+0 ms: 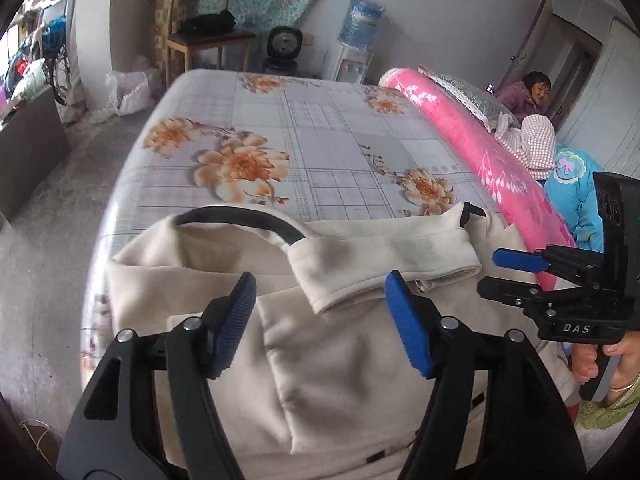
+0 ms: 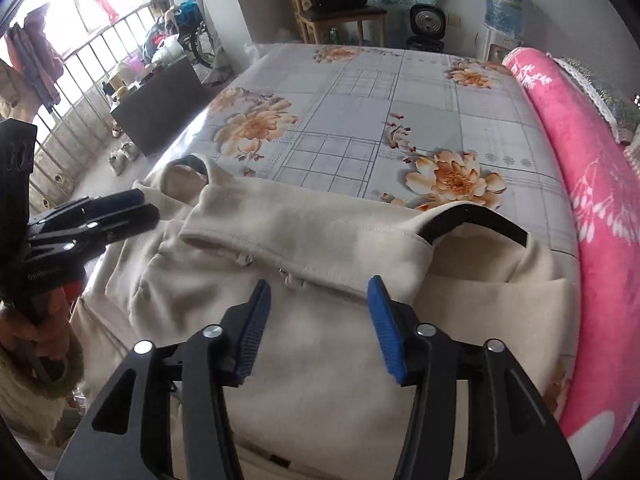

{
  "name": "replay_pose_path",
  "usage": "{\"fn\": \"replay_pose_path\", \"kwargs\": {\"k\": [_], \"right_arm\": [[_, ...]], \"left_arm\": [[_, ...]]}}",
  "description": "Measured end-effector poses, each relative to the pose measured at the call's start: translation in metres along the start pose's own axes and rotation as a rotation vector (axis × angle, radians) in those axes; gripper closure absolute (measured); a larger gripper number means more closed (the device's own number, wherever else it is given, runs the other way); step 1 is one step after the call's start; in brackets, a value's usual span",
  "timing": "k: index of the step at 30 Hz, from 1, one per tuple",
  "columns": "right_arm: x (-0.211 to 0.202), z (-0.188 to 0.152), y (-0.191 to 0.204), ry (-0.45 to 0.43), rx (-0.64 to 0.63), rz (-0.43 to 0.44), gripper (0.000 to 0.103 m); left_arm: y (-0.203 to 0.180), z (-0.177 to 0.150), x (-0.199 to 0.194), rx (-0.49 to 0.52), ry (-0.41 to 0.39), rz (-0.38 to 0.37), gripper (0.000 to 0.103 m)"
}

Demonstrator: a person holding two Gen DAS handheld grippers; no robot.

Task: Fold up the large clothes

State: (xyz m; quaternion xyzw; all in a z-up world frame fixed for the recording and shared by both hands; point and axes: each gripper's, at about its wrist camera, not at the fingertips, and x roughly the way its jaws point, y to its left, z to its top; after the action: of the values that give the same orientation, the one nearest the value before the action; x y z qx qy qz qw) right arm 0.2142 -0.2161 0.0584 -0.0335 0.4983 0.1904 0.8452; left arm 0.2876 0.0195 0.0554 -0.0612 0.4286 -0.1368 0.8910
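Both grippers — left gripper and right gripper — hover with jaws wide, holding nothing, above the cream garment folded at the near edge of the floral-sheeted bed — pink blanket beyond.

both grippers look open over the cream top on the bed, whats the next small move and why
Probably lower the left gripper and right gripper to the near hem of the top and pinch it. Both stand open with nothing between the pads, and a sleeve already lies folded across the chest, so a fold toward the collar looks next.
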Motion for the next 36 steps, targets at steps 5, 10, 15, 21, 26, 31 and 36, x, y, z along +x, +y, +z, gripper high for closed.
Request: {"fn": "replay_pose_path", "kwargs": {"k": [5, 10, 15, 21, 26, 31, 36], "right_arm": [[-0.029, -0.06, 0.018, -0.022, -0.004, 0.017, 0.026], [-0.026, -0.118, 0.037, -0.003, -0.012, 0.016, 0.026], [-0.005, -0.149, 0.042, 0.048, -0.001, 0.012, 0.026], [0.008, -0.152, 0.04, 0.067, -0.01, -0.015, 0.026], [0.011, -0.153, 0.041, 0.063, -0.011, -0.018, 0.025], [0.01, -0.153, 0.041, 0.061, -0.015, -0.019, 0.025], [0.01, -0.153, 0.04, 0.057, -0.018, -0.015, 0.025]], "left_arm": [[0.031, -0.042, -0.07, -0.023, -0.073, 0.104, 0.027], [0.059, -0.104, -0.101, -0.065, -0.043, 0.201, 0.027], [0.076, -0.151, -0.097, -0.126, 0.009, 0.204, 0.038], [0.077, -0.161, -0.076, -0.08, 0.078, 0.19, 0.064], [0.075, -0.169, -0.067, -0.06, 0.142, 0.15, 0.067], [0.083, -0.164, -0.066, -0.11, 0.125, 0.053, 0.069], [0.081, -0.162, -0.067, -0.092, 0.105, -0.052, 0.069]]}}
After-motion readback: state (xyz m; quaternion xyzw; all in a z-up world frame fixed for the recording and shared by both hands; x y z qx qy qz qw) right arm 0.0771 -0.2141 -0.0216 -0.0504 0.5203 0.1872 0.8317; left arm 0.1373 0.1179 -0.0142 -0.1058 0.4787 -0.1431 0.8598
